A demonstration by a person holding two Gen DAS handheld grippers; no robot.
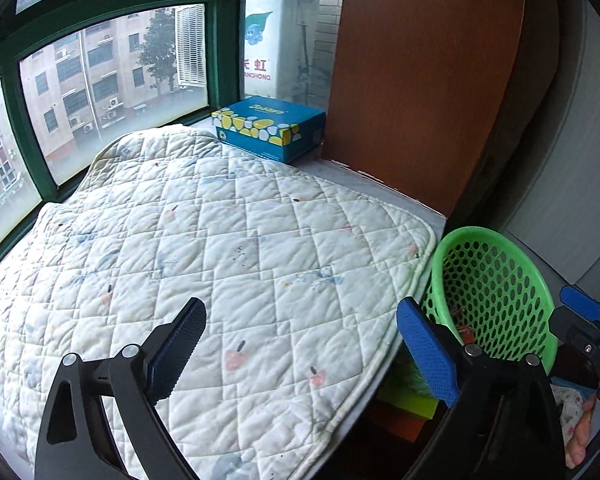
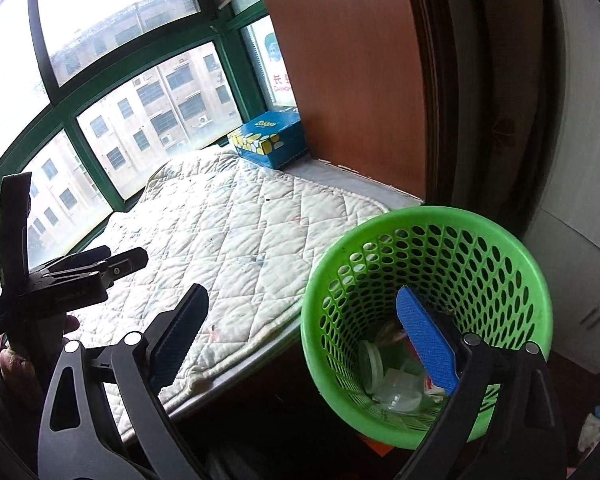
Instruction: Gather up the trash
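The left gripper (image 1: 300,352) gapes empty over a quilted white pad (image 1: 204,248). The right gripper (image 2: 302,344) gapes empty too, above the perforated green plastic basket (image 2: 500,256) at lower right.

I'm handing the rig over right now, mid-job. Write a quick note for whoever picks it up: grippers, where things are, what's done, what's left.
Left gripper: open, nothing between the fingers, over the quilted pad.
Right gripper: open, empty, at the rim of the green basket.
Basket stands beside the ledge, right of the pad; clear plastic trash already lies in its bottom.
Blue tissue box sits at the pad's far corner by the window; not trash as far as I can tell.
Done: pieces dropped in the basket.
Left: no loose trash visible on the pad; check outside these views before finishing.
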